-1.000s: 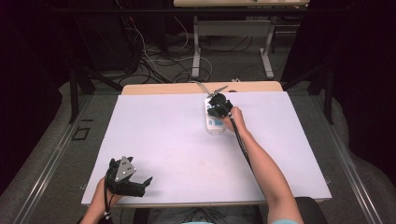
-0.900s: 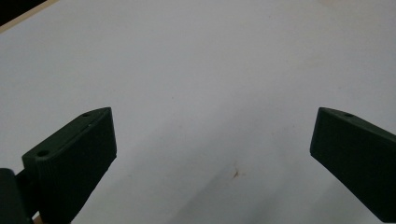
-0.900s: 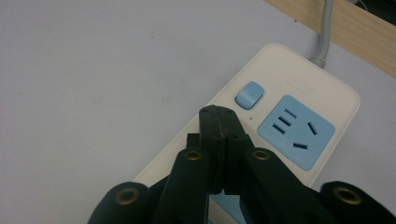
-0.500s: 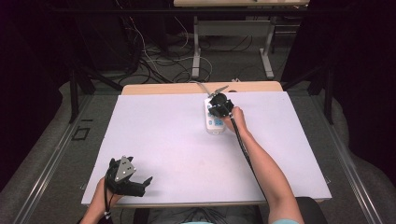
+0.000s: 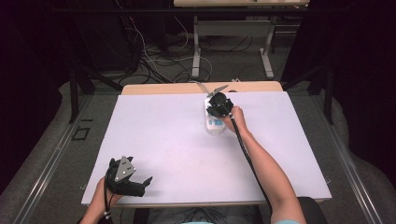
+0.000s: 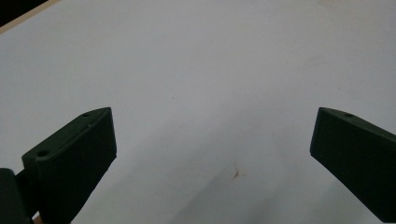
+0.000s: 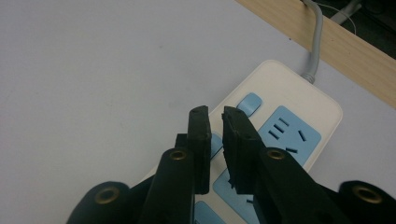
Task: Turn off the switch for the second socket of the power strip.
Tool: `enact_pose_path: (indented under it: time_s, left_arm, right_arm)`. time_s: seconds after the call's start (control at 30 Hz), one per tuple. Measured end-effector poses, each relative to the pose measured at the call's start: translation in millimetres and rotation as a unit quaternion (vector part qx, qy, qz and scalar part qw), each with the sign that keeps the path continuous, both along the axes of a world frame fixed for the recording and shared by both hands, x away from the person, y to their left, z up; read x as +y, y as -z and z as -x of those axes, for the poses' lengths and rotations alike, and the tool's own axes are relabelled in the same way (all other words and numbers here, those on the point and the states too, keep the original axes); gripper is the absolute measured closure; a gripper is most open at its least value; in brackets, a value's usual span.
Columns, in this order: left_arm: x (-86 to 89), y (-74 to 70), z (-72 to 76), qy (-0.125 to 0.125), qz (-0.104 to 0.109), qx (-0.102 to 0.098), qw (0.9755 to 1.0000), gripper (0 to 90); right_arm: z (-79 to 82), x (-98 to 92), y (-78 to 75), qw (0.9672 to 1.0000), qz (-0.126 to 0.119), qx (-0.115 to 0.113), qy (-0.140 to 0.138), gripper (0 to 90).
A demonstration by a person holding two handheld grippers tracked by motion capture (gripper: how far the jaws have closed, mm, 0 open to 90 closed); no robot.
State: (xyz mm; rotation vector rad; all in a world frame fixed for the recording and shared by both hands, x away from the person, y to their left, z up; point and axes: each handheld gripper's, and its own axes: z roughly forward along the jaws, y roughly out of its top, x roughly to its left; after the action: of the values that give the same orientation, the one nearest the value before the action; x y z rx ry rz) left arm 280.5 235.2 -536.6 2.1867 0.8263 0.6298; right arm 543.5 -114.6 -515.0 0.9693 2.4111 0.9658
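At the near left corner of the worktop (image 5: 177, 144) the left gripper (image 5: 140, 185) rests with its jaws wide and nothing between them. Further right, near the far edge, lies the power strip (image 5: 214, 122), a white plastic bar with blue sockets (image 7: 292, 135) and a small blue switch (image 7: 248, 102). I judge it rigid, light and rather smooth; the long sides look best for taking hold, as its grey cable (image 7: 314, 42) may pull back. The right gripper (image 7: 215, 116) stands above it, jaws narrow and just opening a little, holding nothing. The worktop is matt and pale; around it the room is dark, with cables on the floor.
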Motion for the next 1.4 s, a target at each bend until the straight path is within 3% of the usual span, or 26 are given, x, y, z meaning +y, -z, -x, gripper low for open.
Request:
enact_pose_path:
  time_s: [0.23,0.33,0.5,0.57,0.67,0.7,0.8,1.13,1.2,1.4]
  left_arm:
    - [-0.6,0.0,0.3,0.001,0.002,0.000,1.0000,0.4]
    - [-0.6,0.0,0.3,0.001,0.003,0.000,1.0000,0.4]
    - [-0.5,-0.3,0.2,0.002,0.001,-0.001,1.0000,0.4]
    - [-0.7,-0.2,0.2,0.001,0.001,-0.002,1.0000,0.4]
    - [-0.9,-0.3,0.2,0.002,0.000,-0.002,1.0000,0.4]
    - [-0.9,-0.3,0.2,0.002,0.000,-0.002,1.0000,0.4]
    - [-0.8,-0.3,0.2,0.002,0.000,-0.002,1.0000,0.4]
    - [-0.8,-0.4,0.6,0.001,0.002,0.000,1.0000,0.4]
    - [-0.6,-0.3,0.5,0.001,0.002,0.000,1.0000,0.4]
    - [-0.8,-0.2,1.0,0.001,0.004,0.000,1.0000,0.4]
  right_arm:
    - [6.7,-2.0,-11.9,0.9998,-0.013,-0.009,-0.009,69.1]
    - [10.5,-3.9,-16.8,0.9998,-0.018,0.003,-0.004,62.2]
    - [15.1,-7.6,-21.8,0.9997,-0.023,0.005,0.004,53.0]
    - [15.9,-10.0,-23.4,0.9997,-0.022,0.007,-0.006,43.5]
    - [18.2,-12.3,-24.3,0.9995,-0.030,0.010,-0.001,14.4]
    - [18.1,-13.5,-24.0,0.9993,-0.035,0.009,-0.006,13.6]
    - [19.8,-15.7,-24.4,0.9989,-0.042,0.013,-0.013,0.0]
    - [28.5,-19.6,-28.9,0.9982,-0.052,0.018,-0.024,0.0]
    - [29.3,-21.3,-29.3,0.9978,-0.053,0.009,-0.038,0.0]
    - [36.2,-26.5,-31.1,0.9978,-0.054,0.004,-0.039,0.0]
